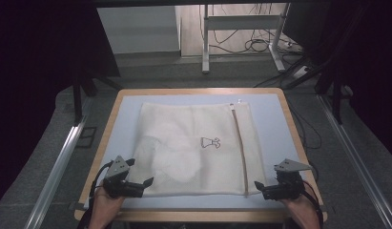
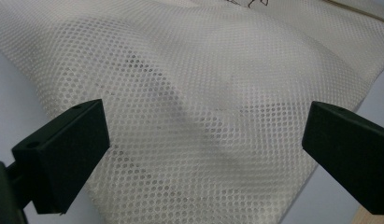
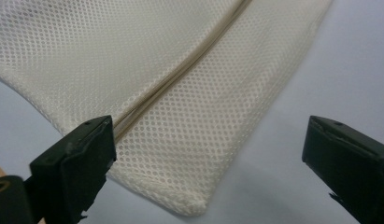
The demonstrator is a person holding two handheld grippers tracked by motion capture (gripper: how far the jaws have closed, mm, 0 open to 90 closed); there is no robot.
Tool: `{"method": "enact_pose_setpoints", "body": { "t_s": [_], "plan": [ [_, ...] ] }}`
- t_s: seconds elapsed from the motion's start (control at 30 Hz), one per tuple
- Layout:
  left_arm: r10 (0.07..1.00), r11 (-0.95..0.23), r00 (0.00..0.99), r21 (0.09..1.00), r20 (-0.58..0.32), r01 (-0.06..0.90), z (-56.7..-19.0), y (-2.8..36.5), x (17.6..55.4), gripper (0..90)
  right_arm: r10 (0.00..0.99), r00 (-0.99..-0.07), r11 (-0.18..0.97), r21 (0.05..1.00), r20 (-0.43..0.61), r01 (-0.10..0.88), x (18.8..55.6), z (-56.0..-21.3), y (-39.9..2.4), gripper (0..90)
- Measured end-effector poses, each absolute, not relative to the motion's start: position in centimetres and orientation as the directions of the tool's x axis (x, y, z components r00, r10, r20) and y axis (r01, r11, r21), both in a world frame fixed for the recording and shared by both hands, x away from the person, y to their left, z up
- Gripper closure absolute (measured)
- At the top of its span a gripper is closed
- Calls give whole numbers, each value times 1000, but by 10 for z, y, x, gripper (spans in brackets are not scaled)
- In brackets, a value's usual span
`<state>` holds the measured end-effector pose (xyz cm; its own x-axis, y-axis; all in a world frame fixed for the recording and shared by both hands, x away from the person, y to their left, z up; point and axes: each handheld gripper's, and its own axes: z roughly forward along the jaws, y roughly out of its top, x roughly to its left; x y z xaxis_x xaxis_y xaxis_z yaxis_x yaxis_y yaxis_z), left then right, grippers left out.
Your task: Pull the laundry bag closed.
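Cream mesh laundry bag (image 1: 193,148) lying flat in the middle of a pale blue counter (image 1: 270,114) with a wooden rim. Small dark printed figure (image 1: 210,142) near the bag's centre. Tan zipper (image 1: 239,148) running from far edge to near edge along the bag's right side, with a small white tab at its far end. Cloudy, denser patch visible through the mesh in the near left part of the bag.

Left gripper (image 1: 147,182) at the near left corner of the bag, held in a hand (image 1: 105,202) entering from the near edge, pointing right toward the bag. Fingers (image 2: 68,151) wide apart in the left gripper view, mesh lying beyond and between them, nothing clamped.

Right gripper (image 1: 258,187) at the near right corner of the bag, pointing left, held in the other hand (image 1: 302,207). Fingers (image 3: 75,168) wide apart in the right gripper view, framing the bag's corner (image 3: 192,205) and the zipper line (image 3: 180,74), not pressing on either.

Grey three-cornered plates on top of both grippers. Grey floor, metal desk legs and loose cables beyond the counter's far edge.
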<state>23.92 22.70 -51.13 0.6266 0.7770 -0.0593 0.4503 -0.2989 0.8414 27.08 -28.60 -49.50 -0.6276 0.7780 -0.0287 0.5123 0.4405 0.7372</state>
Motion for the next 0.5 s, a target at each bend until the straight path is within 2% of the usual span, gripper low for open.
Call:
{"method": "enact_pose_setpoints", "body": {
  "t_s": [0.3,0.5],
  "plan": [
    [764,-334,644,826,-45,454,-515,226,242,5,760,-650,415,767,4,490,270,-493,-292,27],
    [767,-300,637,830,-84,470,-514,229,243,0,748,-664,434,767,-14,473,270,-493,-290,29]
  ]
}}
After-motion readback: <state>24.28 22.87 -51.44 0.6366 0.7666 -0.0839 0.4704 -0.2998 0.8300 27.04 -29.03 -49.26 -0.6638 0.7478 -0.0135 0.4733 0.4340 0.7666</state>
